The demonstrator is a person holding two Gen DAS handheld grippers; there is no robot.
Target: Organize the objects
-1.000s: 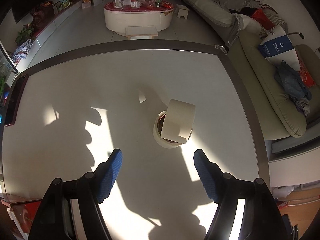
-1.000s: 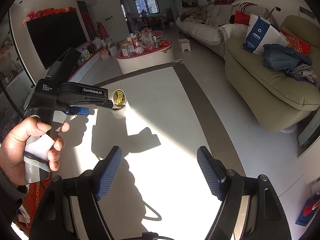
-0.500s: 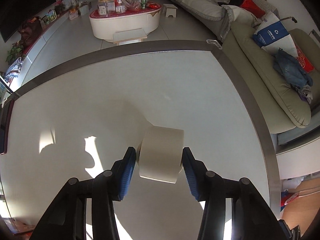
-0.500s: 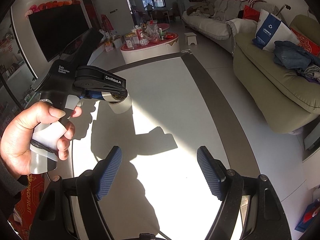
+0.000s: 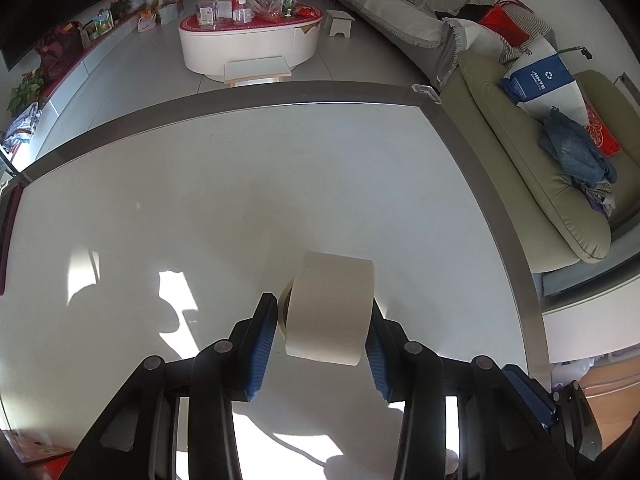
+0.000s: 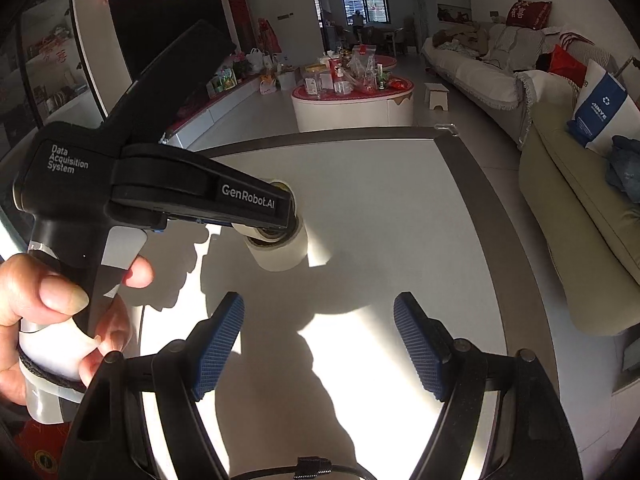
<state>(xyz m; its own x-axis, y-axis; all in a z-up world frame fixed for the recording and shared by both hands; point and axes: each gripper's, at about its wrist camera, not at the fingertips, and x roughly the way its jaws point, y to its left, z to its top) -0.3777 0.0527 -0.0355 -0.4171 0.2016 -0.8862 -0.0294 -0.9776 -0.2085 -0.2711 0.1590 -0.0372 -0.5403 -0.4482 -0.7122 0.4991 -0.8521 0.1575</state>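
Observation:
My left gripper [image 5: 323,330] is shut on an upright cream tape roll [image 5: 330,306], its blue pads pressed on both flat sides. A second tape roll [image 5: 283,308] lies flat just behind it, mostly hidden. In the right wrist view the left gripper [image 6: 285,213] reaches over the flat roll [image 6: 280,252] on the white table [image 6: 380,220]. My right gripper [image 6: 318,344] is open and empty, near the table's front, apart from the rolls.
The white table [image 5: 240,200] has a grey border [image 5: 480,184]. Beyond it stand a cluttered round coffee table [image 5: 248,40], a small stool [image 5: 339,23] and a long sofa [image 5: 540,140] with a bag and clothes at the right. A TV [image 6: 168,36] stands at the left.
My left gripper moved forward around the upright tape roll and shut on it. The right gripper stayed open and shifted a little closer to the left one.

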